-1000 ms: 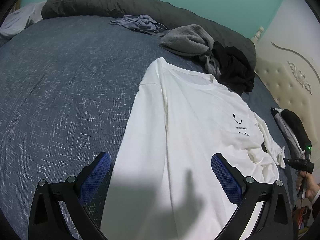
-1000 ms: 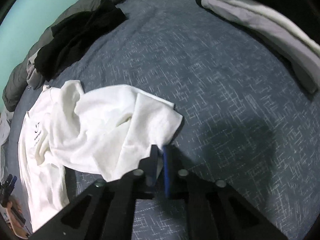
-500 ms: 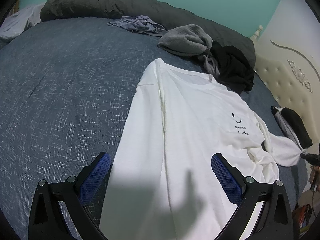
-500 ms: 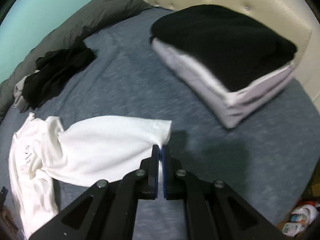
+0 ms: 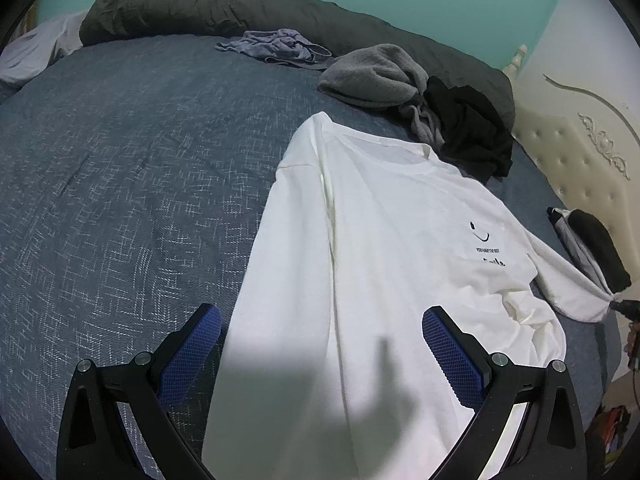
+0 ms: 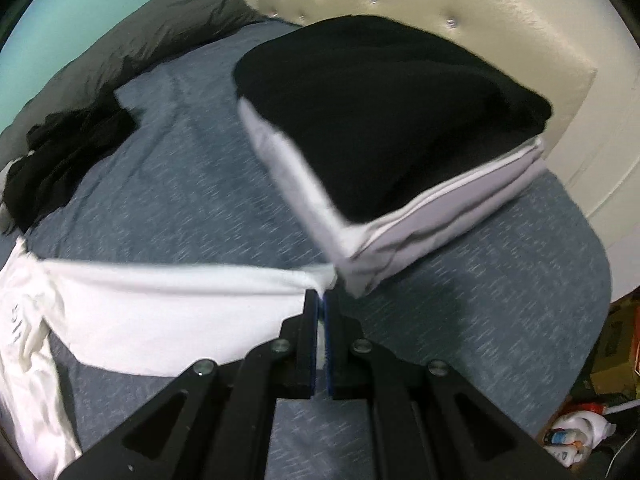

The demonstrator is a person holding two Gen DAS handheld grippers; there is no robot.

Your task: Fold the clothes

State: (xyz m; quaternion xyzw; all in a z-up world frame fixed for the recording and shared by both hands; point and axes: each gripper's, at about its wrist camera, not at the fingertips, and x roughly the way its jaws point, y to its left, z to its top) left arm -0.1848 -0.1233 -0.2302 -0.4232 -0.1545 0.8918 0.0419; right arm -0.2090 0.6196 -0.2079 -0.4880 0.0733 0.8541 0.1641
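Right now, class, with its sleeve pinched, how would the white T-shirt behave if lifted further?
Probably floppy: the white T-shirt shows creases near the sleeve that the right hand-held gripper has pinched. Likely light, since a small pinch pulls the sleeve taut. It would probably sag and drag over the bedspread, not lift flat.

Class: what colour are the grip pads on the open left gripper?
Blue, on the left gripper; clearest in the left wrist view.

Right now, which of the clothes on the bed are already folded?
The stack by the headboard: black garment on white one; the rest lie loose.
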